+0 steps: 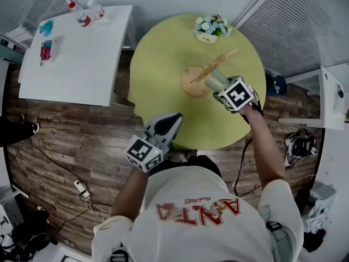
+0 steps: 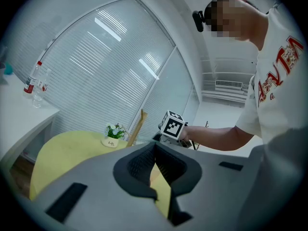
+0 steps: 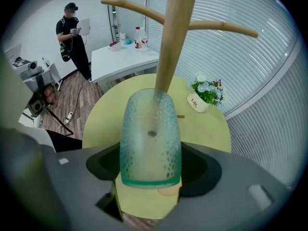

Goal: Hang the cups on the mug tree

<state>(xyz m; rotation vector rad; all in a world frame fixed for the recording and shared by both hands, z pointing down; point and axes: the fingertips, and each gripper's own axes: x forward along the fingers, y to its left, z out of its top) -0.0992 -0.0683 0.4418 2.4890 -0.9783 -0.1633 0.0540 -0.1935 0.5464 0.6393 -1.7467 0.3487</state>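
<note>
Glass cup [image 3: 150,143] clamped in your right gripper [image 3: 151,163]; left gripper [image 2: 154,153] jaws together, empty. Seat it fully on a peg [image 3: 130,6] of the tree [image 3: 172,47] before releasing.

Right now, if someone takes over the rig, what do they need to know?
Left gripper: shut, empty, by the near edge of the round table.
Right gripper: shut on a green glass cup, angled down, right next to the mug tree.
Mug tree: stands on the table; the arms that show are bare.
Done: cup is in the gripper.
Left: hang it on an arm. No other cup is in view.
</note>
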